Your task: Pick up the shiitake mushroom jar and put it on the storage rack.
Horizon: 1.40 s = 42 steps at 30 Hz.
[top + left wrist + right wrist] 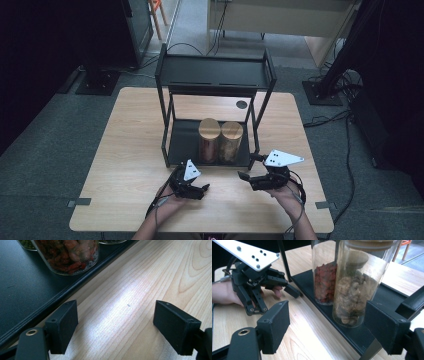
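Two glass jars, one with red contents (209, 140) and one with brown contents (231, 141), stand touching on the black rack's lower shelf (182, 145), frame center. Left gripper (200, 191) and right gripper (245, 176) hover lower center over the wooden table (125, 165), both released, jaws spread, holding nothing.

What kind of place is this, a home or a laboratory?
Probably a lab or recording studio: a wooden table on grey carpet, dark stands with loose cables around it, and a black rack holding two food jars as props.
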Motion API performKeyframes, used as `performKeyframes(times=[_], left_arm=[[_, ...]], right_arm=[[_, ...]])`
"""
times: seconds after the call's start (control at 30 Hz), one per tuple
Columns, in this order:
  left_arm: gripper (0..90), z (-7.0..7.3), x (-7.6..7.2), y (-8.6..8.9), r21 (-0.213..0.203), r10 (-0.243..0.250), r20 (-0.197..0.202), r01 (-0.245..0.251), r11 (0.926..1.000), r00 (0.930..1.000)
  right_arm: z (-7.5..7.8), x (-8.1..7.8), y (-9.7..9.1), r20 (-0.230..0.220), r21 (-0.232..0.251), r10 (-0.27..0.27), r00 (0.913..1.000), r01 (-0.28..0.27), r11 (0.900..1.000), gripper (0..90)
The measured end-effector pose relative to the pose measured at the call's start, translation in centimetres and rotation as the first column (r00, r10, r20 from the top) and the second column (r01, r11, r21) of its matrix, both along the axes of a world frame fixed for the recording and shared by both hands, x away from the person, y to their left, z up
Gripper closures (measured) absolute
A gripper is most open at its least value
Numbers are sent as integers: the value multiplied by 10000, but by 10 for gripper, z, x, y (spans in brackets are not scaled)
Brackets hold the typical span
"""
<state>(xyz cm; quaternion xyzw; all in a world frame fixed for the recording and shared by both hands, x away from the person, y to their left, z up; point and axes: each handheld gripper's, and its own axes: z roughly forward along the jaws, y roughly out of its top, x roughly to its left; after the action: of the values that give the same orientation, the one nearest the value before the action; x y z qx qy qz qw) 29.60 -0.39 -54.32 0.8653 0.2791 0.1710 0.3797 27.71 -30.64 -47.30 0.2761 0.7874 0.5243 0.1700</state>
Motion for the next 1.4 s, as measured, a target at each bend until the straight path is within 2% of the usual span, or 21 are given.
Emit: performKeyframes(times=[0.3,0.53,0.67,0.8,1.03,1.4], left_arm=[[202,0,0,0,-14,8,3,-8,10000,10000],[202,0,0,0,24,-8,10,8,10000,10000],[202,0,0,0,34,-9,27,9,10000,10000],[202,0,-1,0,31,0,27,0,10000,10000],[202,0,-1,0,30,1,51,-2,10000,10000],[202,0,-1,0,24,2,77,-2,10000,10000]], right_arm=[[-10,1,1,228,-206,101,9997,-96,9997,205],[-19,4,1,-39,-245,177,9998,-177,9995,205],[-24,4,1,83,-381,219,9997,-216,9990,202],[-31,6,-1,-104,-421,311,9995,-315,9986,200],[-35,7,-4,-242,-170,354,9991,-359,9992,199],[-43,9,-3,-314,-116,600,9977,-604,9981,198]])
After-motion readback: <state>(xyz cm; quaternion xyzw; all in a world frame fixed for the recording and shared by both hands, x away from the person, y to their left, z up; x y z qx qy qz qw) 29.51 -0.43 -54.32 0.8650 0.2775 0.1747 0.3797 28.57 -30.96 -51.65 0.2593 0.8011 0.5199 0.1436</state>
